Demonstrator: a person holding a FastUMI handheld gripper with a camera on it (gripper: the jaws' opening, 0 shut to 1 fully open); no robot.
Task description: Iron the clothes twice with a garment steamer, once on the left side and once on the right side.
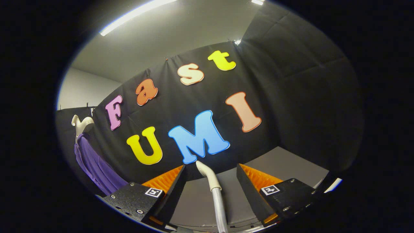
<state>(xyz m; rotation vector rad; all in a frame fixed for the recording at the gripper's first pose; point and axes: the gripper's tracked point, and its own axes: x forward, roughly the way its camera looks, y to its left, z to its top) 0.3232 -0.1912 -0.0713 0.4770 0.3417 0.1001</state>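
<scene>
A purple garment [97, 168] hangs on a white dummy torso [81, 124] far off to the left of my fingers, against the black cloth wall. The garment steamer's white curved head [208, 176] rises between my two fingers, and its grey hose [220, 207] runs down from it toward the camera. My gripper [211, 167] is open: the fingers stand wide apart, with a gap on each side of the steamer head, and neither touches it. The view is tilted.
A grey surface [284, 165] lies beyond and between the fingers, up to the foot of the black cloth wall [291, 106]. A pale room wall [77, 90] and a ceiling with a light strip [136, 14] show above.
</scene>
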